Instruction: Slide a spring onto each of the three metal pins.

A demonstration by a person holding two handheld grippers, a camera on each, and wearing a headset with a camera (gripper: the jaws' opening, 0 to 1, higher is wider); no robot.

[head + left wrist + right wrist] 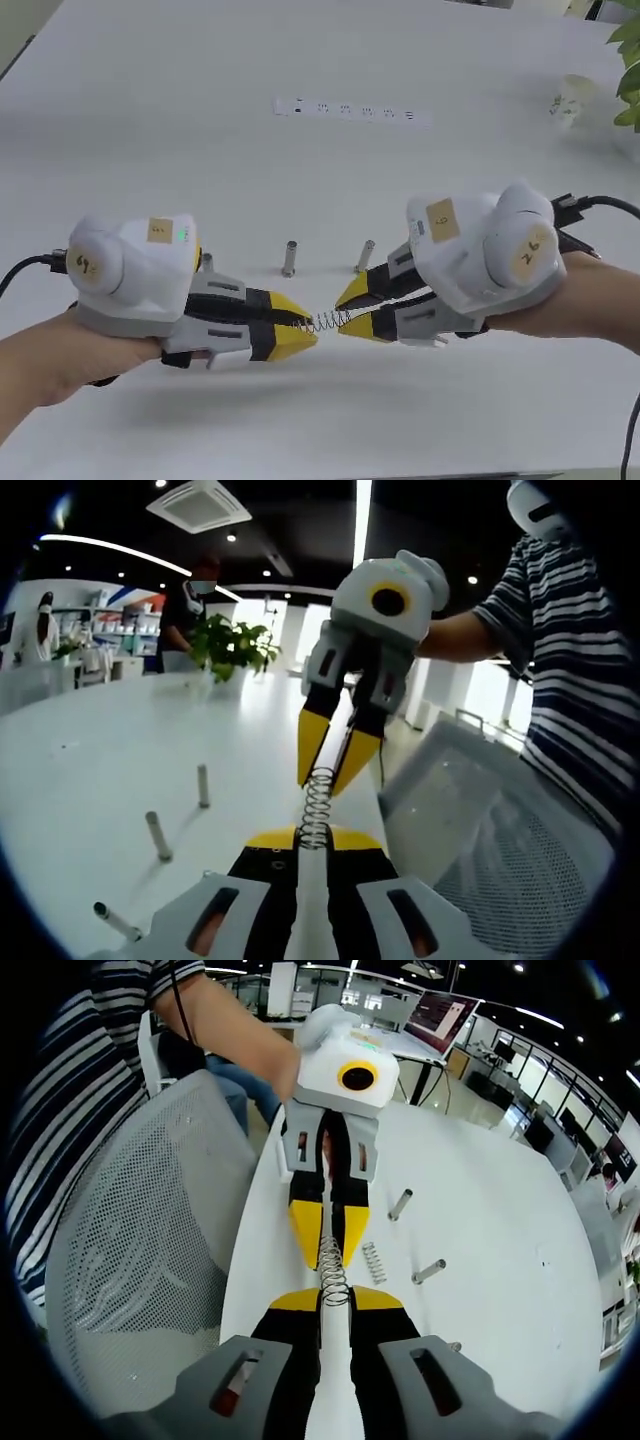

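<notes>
Nearest, left tongs (308,328) and right tongs (345,312) tip to tip just above the table (330,420). Between them 1 spring (326,321), clear of the surface and roughly level. Left tongs pinched shut on 1 end of it. Right tongs narrowed onto the other end, yellow tips close around the coil. Past the held coil in the right gripper view, a 2nd spring (373,1262) flat and loose on the table. Just beyond, 3 metal pins upright in a row: left pin (207,262) right behind the left tongs' white body, middle pin (290,258) in the open, right pin (365,255) beside the right tongs. Farther back, a white power strip (345,108). Farthest, toward the right edge, a small pale object (568,100), too blurred to name, and green leaves (630,60).
</notes>
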